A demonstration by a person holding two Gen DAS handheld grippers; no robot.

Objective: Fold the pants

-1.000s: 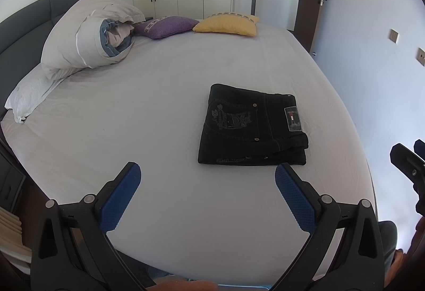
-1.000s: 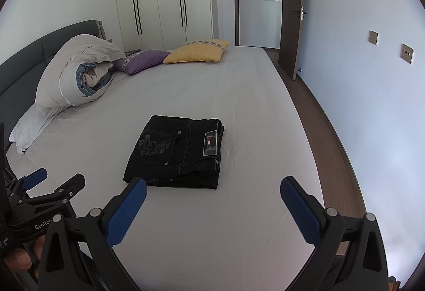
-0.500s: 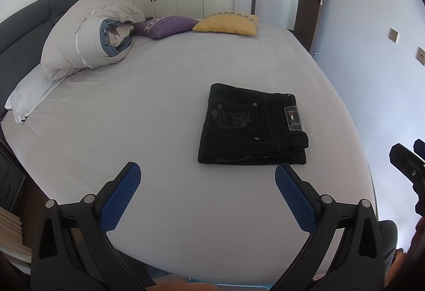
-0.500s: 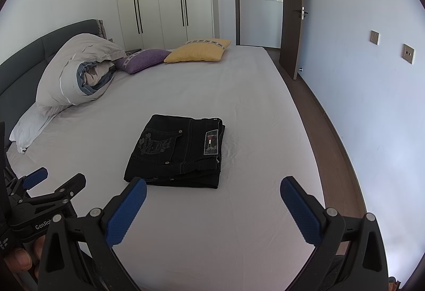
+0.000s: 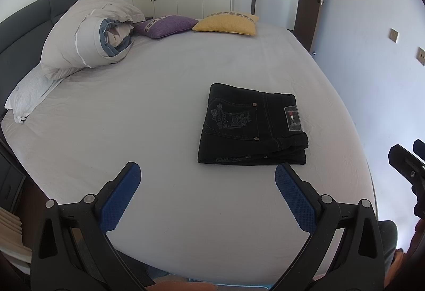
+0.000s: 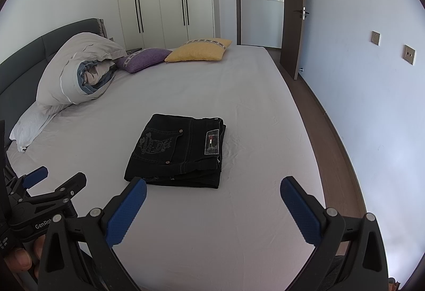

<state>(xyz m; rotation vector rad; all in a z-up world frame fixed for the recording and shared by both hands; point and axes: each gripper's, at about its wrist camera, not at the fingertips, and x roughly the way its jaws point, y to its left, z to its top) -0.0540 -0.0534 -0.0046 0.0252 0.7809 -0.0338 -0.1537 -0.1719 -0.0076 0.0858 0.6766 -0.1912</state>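
Black jeans [image 5: 252, 126] lie folded in a compact rectangle on the white bed sheet [image 5: 159, 110], back pocket and label patch up. They also show in the right wrist view [image 6: 178, 150]. My left gripper [image 5: 208, 171] is open and empty, held above the near bed edge, short of the jeans. My right gripper [image 6: 213, 184] is open and empty, also short of the jeans. The right gripper shows at the right edge of the left view [image 5: 406, 161], and the left gripper at the left of the right view [image 6: 50, 182].
A rolled duvet [image 5: 87, 36], a white pillow [image 5: 29, 94], a purple cushion [image 5: 164, 25] and a yellow cushion [image 5: 228, 22] lie at the bed's far side. Grey headboard [image 5: 24, 25] on the left. Wardrobe and open door [image 6: 292, 12] behind; wood floor right of the bed.
Nothing has visibly moved apart from a slight drift of the right wrist view; both grippers stay open and the jeans lie still.
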